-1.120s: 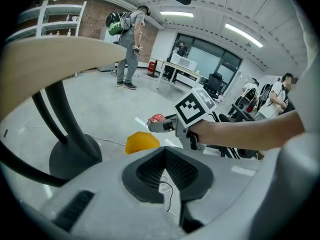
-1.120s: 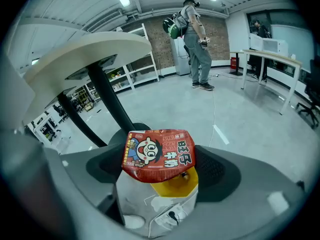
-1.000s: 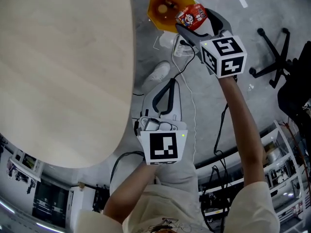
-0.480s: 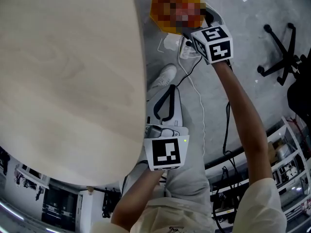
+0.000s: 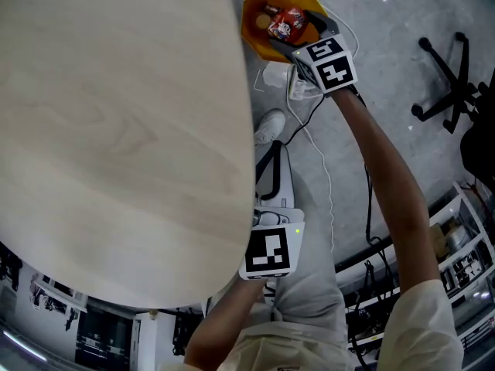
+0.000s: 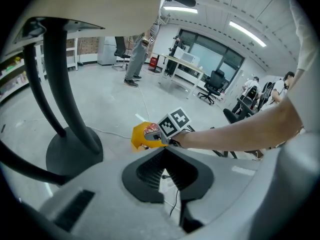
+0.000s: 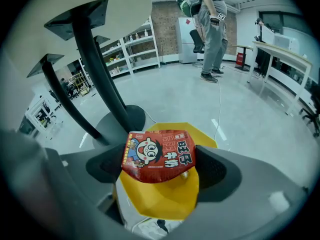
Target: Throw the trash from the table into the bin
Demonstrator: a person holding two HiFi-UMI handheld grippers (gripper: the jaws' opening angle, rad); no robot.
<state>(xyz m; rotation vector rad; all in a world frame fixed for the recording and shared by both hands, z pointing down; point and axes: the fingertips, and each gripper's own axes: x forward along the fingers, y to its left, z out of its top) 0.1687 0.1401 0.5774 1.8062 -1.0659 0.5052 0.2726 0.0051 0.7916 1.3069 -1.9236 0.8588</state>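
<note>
I've got my right gripper [image 5: 303,39] with its fingers clamped on the red snack packet [image 7: 160,156] right over the yellow bin [image 7: 161,200] on the floor past the desk [image 5: 116,130] edge so it should drop straight in, while my left gripper [image 6: 165,156] just hangs with fingers closed on nothing.

Grey concrete floor [image 5: 402,45] spreading beneath the right gripper [image 5: 294,37], black office chair [image 5: 445,79] standing to its right. Pale wooden tabletop [image 5: 116,130] lying left of the left gripper [image 5: 267,153]. Ahead of the right gripper, shelving [image 7: 127,51] standing beside a brick wall [image 7: 167,26]; strip lights [image 6: 247,31] glowing overhead.
</note>
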